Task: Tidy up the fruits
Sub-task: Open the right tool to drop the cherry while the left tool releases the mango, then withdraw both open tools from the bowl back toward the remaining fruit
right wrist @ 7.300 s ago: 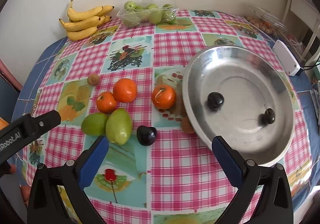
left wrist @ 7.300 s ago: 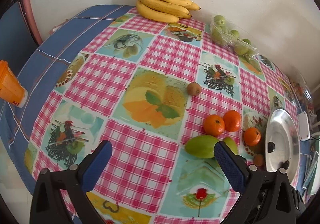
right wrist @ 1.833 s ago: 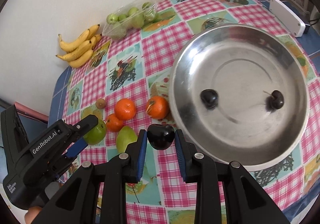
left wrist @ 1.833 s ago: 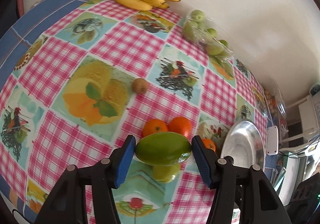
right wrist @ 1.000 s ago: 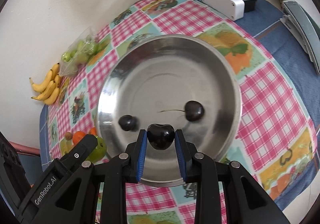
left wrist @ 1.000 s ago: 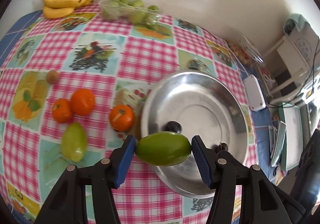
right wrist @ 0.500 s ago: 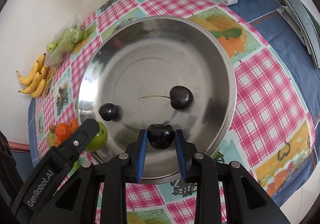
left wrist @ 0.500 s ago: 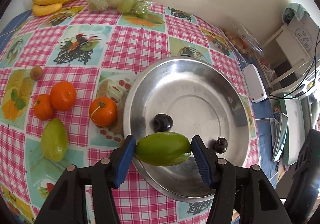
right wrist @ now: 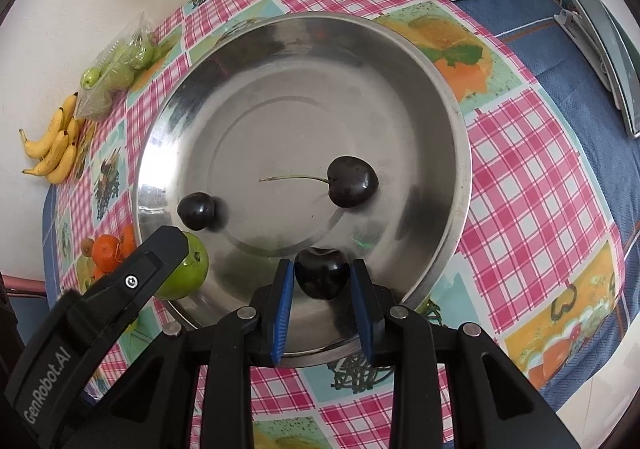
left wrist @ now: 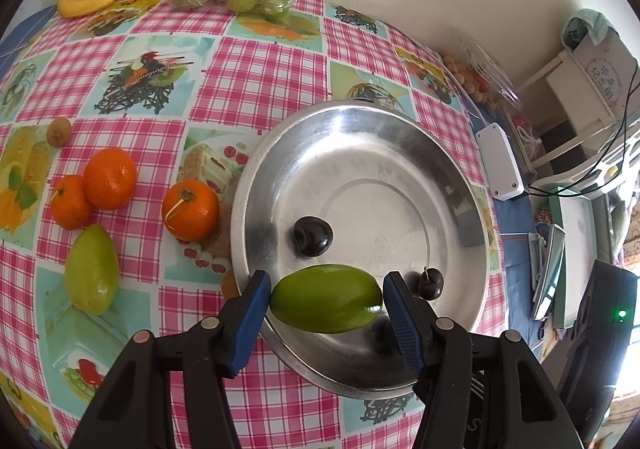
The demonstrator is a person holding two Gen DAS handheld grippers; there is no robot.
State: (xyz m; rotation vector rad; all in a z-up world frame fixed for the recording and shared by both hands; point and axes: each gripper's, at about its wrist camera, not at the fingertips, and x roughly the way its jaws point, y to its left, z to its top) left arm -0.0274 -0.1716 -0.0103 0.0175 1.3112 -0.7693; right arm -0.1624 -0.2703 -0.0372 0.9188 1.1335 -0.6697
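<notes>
L gripper fingers grasp green mango, R gripper fingers grasp dark cherry, both over steel plate.

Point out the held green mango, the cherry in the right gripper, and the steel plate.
green mango (left wrist: 326, 299), left wrist view, middle of skin.
held cherry (right wrist: 322, 273), right wrist view, front face.
steel plate (right wrist: 304, 61), right wrist view, bare far wall.

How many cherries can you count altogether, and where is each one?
3. Two cherries lie in the metal bowl: a stemless one and a stemmed one. The third is gripped by the right gripper over the bowl's near edge.
</notes>
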